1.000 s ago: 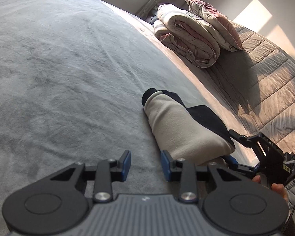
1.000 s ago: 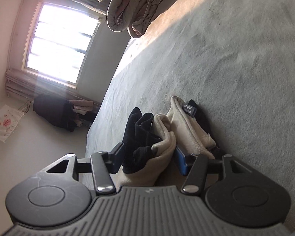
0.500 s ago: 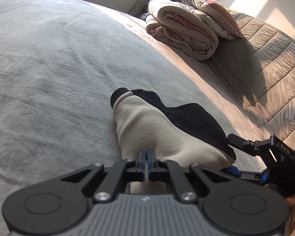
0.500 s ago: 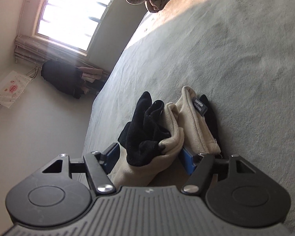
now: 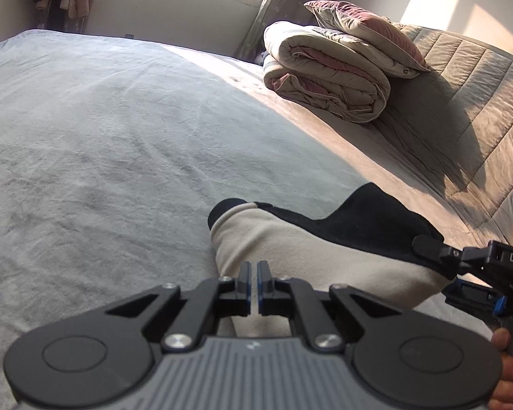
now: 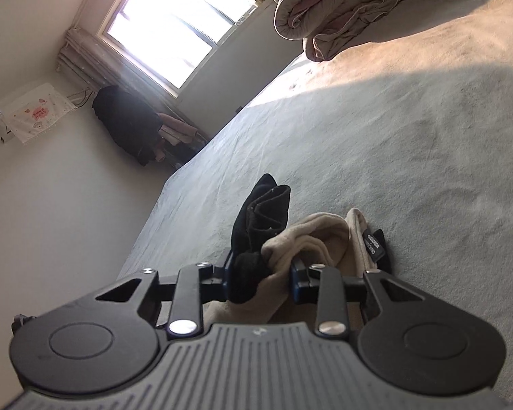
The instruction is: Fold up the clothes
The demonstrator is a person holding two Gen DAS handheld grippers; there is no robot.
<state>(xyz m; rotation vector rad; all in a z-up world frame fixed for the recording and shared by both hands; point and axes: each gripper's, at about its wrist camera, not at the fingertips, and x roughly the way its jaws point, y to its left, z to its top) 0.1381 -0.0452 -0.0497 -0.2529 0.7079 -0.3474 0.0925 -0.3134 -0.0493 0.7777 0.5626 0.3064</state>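
Note:
A folded beige and black fleece garment (image 5: 311,249) lies on the grey bed sheet (image 5: 113,143). My left gripper (image 5: 255,282) is shut on its near beige edge; only a thin slit shows between the blue pads. My right gripper (image 6: 260,273) is shut on the bunched end of the same garment (image 6: 311,239), black fabric against the left pad and beige against the right. The right gripper also shows in the left wrist view (image 5: 461,266), at the garment's right end. A black label (image 6: 372,244) sticks out of the beige folds.
A rolled quilt (image 5: 328,71) with a pillow (image 5: 366,30) on it lies at the far side of the bed, beside a quilted headboard (image 5: 478,102). Clothes hang near the window (image 6: 133,126). The bed edge (image 6: 154,205) drops to the floor on the left.
My left gripper moved right onto the garment and shut on its near edge. My right gripper closed in on the bunched end. Both views tilted up, showing more of the room.

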